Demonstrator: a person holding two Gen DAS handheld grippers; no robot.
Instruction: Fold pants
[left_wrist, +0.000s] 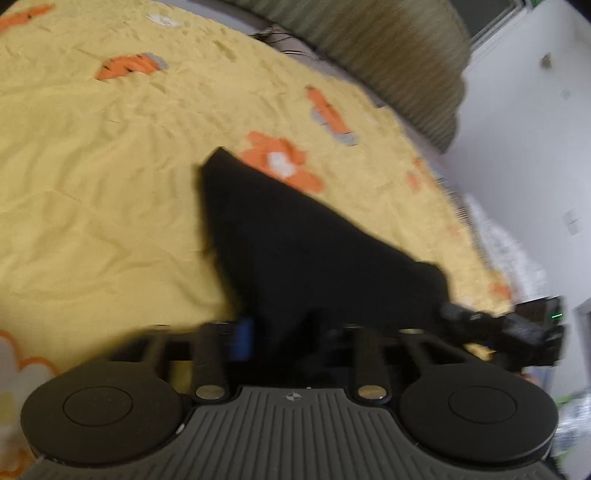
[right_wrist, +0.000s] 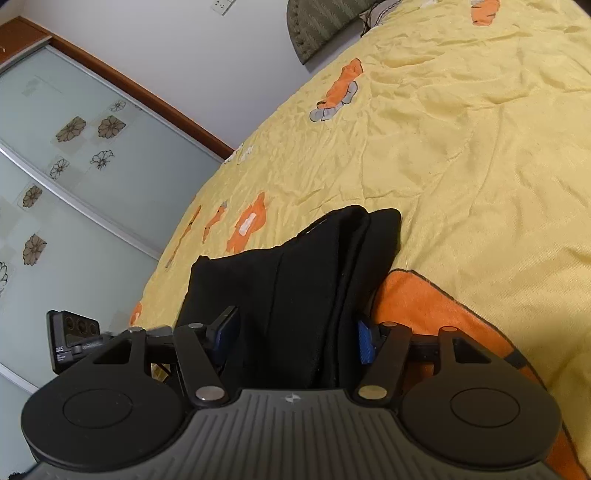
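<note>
Black pants bunched on yellow bedspread, running toward 12 o'clock from both tools. Left gripper pinching cloth, view blurred. Right gripper straddles thick stack w/ pads half-spread; contact unclear. Risk: layers slip out on lift, fold goes skewed.

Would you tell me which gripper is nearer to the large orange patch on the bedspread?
Right. The right gripper has one finger at the edge of the orange patch; the left gripper is across the black pants from it.
</note>
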